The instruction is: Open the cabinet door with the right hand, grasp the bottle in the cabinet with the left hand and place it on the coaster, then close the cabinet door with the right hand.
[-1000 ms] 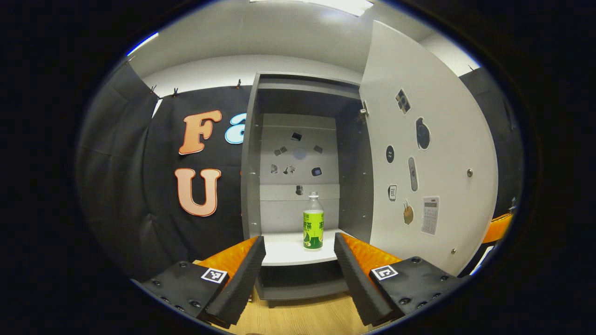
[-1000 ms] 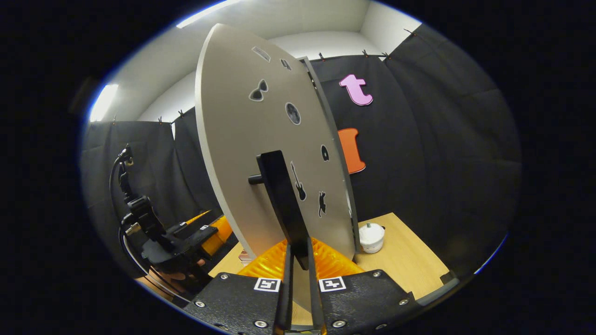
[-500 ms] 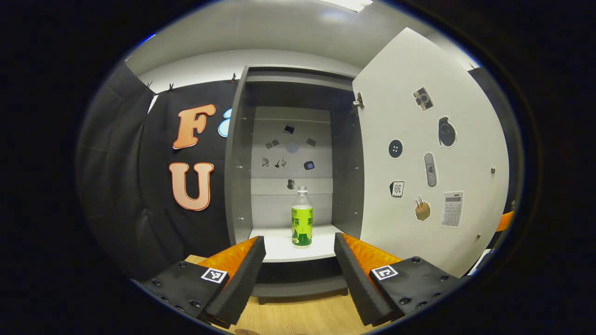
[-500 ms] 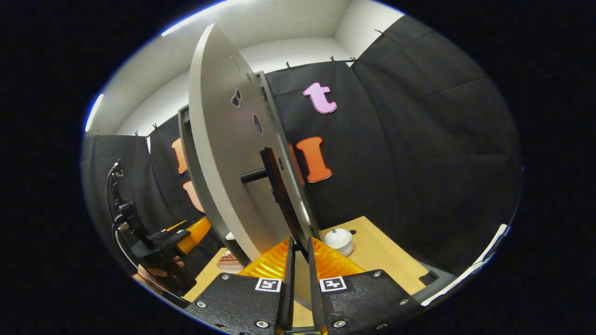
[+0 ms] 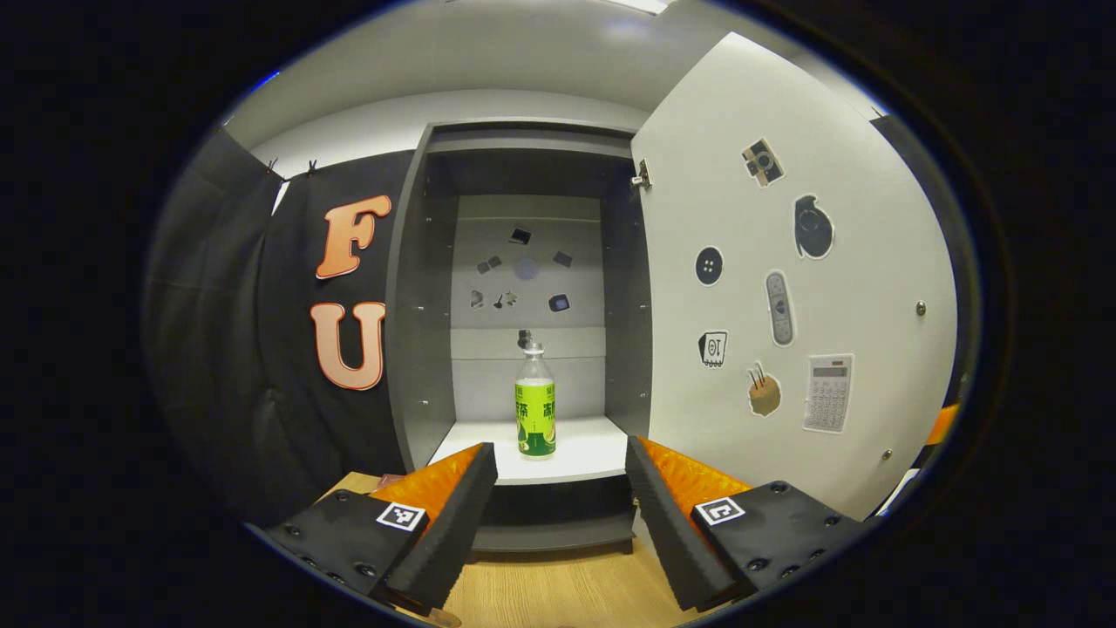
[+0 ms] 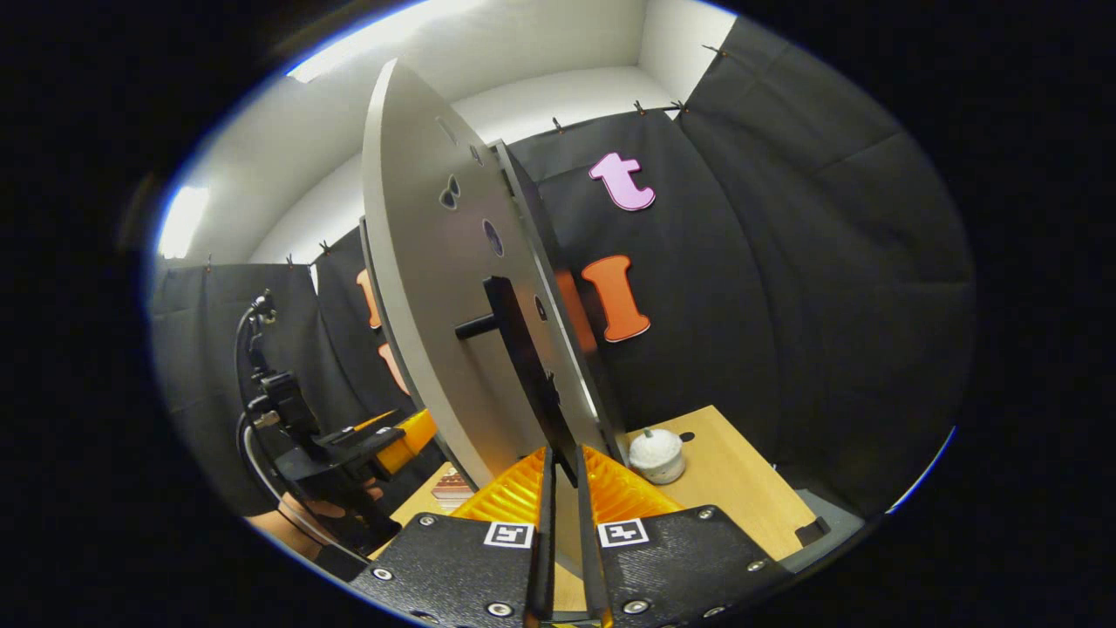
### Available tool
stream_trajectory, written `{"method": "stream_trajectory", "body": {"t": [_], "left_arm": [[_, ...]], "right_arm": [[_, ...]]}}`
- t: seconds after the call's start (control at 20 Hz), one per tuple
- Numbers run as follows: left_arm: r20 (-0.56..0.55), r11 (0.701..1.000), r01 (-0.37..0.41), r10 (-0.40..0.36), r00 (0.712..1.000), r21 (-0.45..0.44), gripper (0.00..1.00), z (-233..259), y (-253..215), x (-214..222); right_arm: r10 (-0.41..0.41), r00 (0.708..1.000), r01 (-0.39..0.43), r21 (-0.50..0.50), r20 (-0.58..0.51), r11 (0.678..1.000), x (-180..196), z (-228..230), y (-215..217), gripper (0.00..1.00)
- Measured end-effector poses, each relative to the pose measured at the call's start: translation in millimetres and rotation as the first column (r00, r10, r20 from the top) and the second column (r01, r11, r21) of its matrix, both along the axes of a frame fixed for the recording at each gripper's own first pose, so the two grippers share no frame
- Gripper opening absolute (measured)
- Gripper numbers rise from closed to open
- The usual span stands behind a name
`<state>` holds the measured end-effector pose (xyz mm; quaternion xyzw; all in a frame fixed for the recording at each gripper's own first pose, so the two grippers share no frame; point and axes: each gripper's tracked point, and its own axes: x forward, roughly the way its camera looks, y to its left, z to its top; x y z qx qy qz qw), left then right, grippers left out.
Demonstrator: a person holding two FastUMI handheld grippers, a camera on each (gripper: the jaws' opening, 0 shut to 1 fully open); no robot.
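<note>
Straight ahead of the left gripper (image 5: 558, 488), between and beyond its spread jaws, a green-labelled bottle (image 5: 534, 403) stands upright on the white shelf (image 5: 586, 453) of an open grey cabinet (image 5: 410, 349). Nothing lies between the jaws, and the bottle is well apart from both fingers, slightly nearer the left one's line than the right's. Small stickers dot the cabinet's back panel above the bottle's cap. To the right of the jaws, the cabinet door (image 5: 785, 288) stands swung wide, its pale inner face carrying more stickers (a camera, a button, a remote and a calculator among them). Wooden tabletop (image 5: 558, 593) shows below the fingers, in front of the cabinet's base.

Seen from the right gripper (image 6: 562, 515), the same door (image 6: 436, 288) is viewed nearly edge-on, rising directly above the jaws. Its black bar handle (image 6: 523, 366) runs down into the narrow slit between the two fingers, which are drawn almost together on either side of the handle's lower end; whether both pads actually press on it cannot be told from this angle. Left of these jaws and farther off, the other gripper (image 6: 384, 436) points toward the cabinet, a hand (image 6: 309, 515) wrapped around its black grip with cables looping above. Just right of the jaws, a small white lidded pot (image 6: 656, 453) sits on the wooden table (image 6: 741, 488), and a low reddish patterned item (image 6: 451, 488), too small to identify, lies on the table to the left of the fingers, beneath the door.
</note>
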<state>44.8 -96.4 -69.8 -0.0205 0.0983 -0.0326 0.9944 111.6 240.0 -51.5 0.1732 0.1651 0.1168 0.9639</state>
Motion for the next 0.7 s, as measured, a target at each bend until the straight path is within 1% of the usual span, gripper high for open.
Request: {"method": "stream_trajectory", "body": {"t": [0.05, 0.15, 0.2, 0.25, 0.3, 0.35, 0.4, 0.45, 0.5, 0.55, 0.6, 0.65, 0.7], "left_arm": [[-0.004, 1.000, -0.010, 0.010, 1.000, 0.000, 0.96, -1, 0, 1], [-0.009, 1.000, -0.019, 0.019, 1.000, 0.000, 0.96, -4, -1, 6], [-0.009, 1.000, -0.018, 0.018, 1.000, 0.001, 0.96, -5, 0, 10], [-0.009, 1.000, -0.011, 0.011, 1.000, 0.001, 0.98, -7, -1, 16], [-0.009, 1.000, -0.005, 0.005, 1.000, 0.000, 0.96, -8, -1, 21], [-0.009, 1.000, 0.002, -0.002, 1.000, -0.002, 0.97, -10, -1, 28], [-0.005, 1.000, 0.007, -0.007, 1.000, -0.003, 0.98, -11, 0, 34], [0.000, 1.000, 0.014, -0.014, 1.000, -0.004, 0.96, -11, 1, 42], [0.001, 1.000, 0.018, -0.018, 1.000, -0.004, 0.97, -13, 3, 49], [-0.001, 1.000, 0.023, -0.023, 1.000, -0.006, 0.97, -16, 4, 56], [-0.003, 1.000, 0.030, -0.030, 1.000, -0.010, 0.97, -17, 5, 61], [-0.003, 0.999, 0.037, -0.037, 0.999, -0.012, 0.96, -19, 6, 66], [0.000, 0.999, 0.044, -0.044, 0.999, -0.014, 0.96, -19, 9, 72]], "right_arm": [[0.001, 1.000, -0.001, 0.000, 0.019, 1.000, 0, 5, -8, 0.13], [-0.010, 0.998, 0.012, -0.032, 0.065, 0.999, -2, 16, -23, 0.11], [-0.028, 0.996, 0.032, -0.053, 0.081, 0.998, -2, 20, -31, 0.10], [-0.052, 0.994, 0.059, -0.074, 0.096, 0.995, -1, 22, -40, 0.00], [-0.080, 0.991, 0.090, -0.094, 0.110, 0.991, -2, 25, -48, 0.11], [-0.107, 0.986, 0.121, -0.111, 0.125, 0.986, 0, 27, -55, 0.12], [-0.140, 0.981, 0.157, -0.132, 0.134, 0.979, 2, 27, -63, 0.28], [-0.166, 0.976, 0.187, -0.153, 0.140, 0.970, 3, 27, -69, 0.20], [-0.193, 0.970, 0.218, -0.175, 0.146, 0.960, 3, 26, -74, 0.24], [-0.215, 0.965, 0.241, -0.193, 0.149, 0.951, 4, 25, -78, 0.35], [-0.233, 0.960, 0.262, -0.207, 0.153, 0.943, 5, 25, -79, 0.40], [-0.255, 0.954, 0.286, -0.219, 0.160, 0.933, 6, 25, -81, 0.33], [-0.271, 0.948, 0.304, -0.229, 0.167, 0.925, 8, 26, -81, 0.44]]}}
